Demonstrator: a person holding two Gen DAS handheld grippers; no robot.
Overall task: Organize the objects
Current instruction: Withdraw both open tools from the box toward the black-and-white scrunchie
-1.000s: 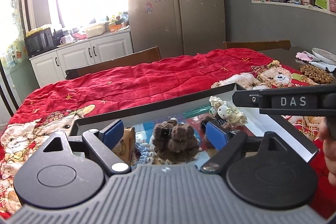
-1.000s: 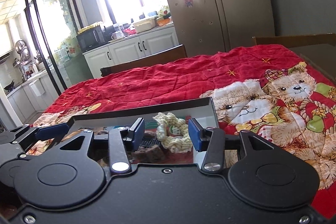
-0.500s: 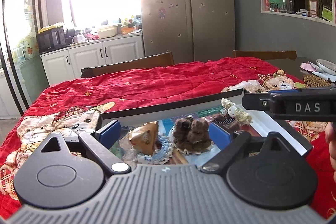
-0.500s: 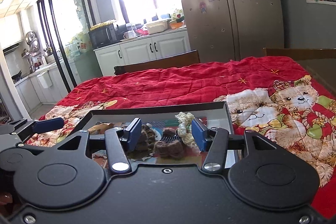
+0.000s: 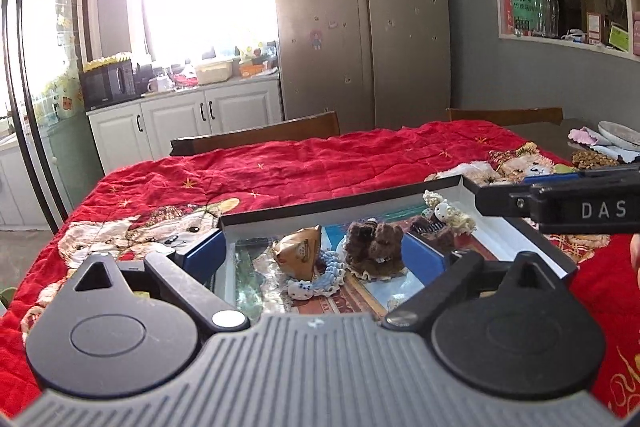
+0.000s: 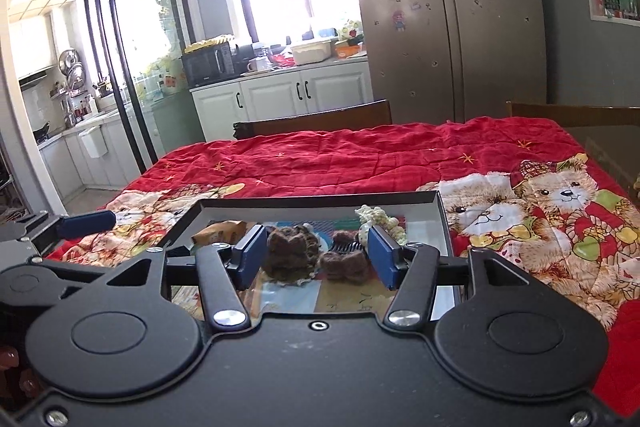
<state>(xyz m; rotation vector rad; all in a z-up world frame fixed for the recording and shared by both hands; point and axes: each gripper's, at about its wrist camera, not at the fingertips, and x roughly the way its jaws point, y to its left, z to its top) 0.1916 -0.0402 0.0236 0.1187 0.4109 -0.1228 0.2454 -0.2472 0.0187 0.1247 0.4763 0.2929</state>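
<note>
Hand-held grippers, left (image 5: 318,255) and right (image 6: 316,261), apparently empty, tilt downward over tray (image 6: 442,223).

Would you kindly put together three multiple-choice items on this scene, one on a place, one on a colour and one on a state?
1. Where does the brown plush toy lie?
A. in the shallow tray
B. on a chair
C. on the kitchen counter

2. What colour is the blanket under the tray?
A. green
B. red
C. white

3. How does the left gripper stand?
A. shut on the toy
B. shut on nothing
C. open, holding nothing

Key: 1 A, the toy sits inside the tray's rim; 2 B, red cloth surrounds the tray; 3 C, its blue pads stand wide apart, having just been opening, touching nothing.
</note>
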